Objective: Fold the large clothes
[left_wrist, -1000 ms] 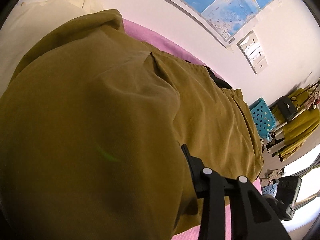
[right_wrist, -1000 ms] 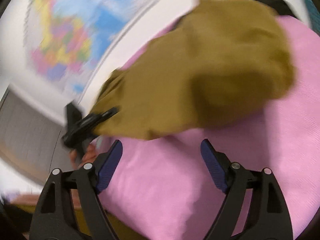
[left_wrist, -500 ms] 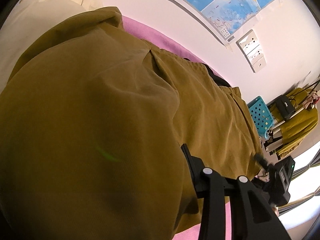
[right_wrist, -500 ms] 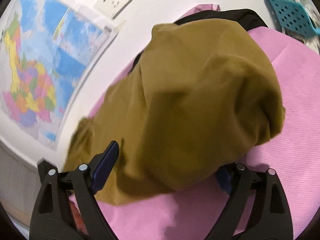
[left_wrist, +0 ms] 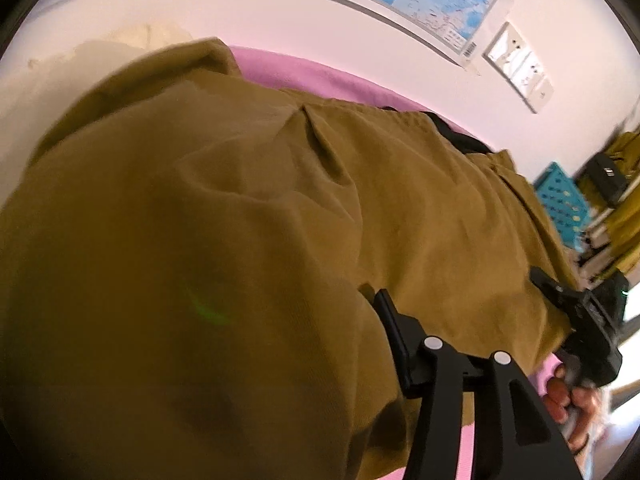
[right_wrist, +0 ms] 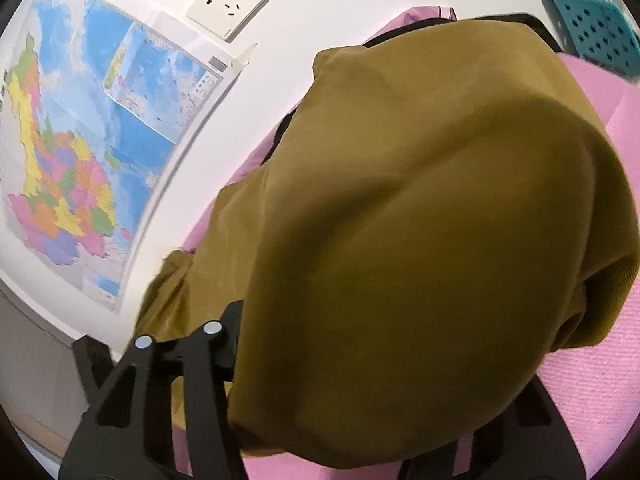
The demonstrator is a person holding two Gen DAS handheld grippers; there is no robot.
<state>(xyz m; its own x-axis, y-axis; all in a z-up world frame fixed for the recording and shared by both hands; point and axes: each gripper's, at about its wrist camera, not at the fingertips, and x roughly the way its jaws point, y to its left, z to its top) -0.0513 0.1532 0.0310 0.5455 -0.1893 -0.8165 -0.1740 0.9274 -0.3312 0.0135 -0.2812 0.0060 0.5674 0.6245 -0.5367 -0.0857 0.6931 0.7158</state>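
Left wrist view: olive garment (left_wrist: 280, 220) heaped on pink sheet (left_wrist: 304, 76), bulging over both tongs. Left tongs (left_wrist: 320, 360) opening, cloth between the fingers; grip cannot be told. Right tongs (right_wrist: 360, 360) closing around a fold, far finger hidden. Wall map (right_wrist: 80, 140), sockets (right_wrist: 232, 4), blue basket (right_wrist: 596, 28) behind.
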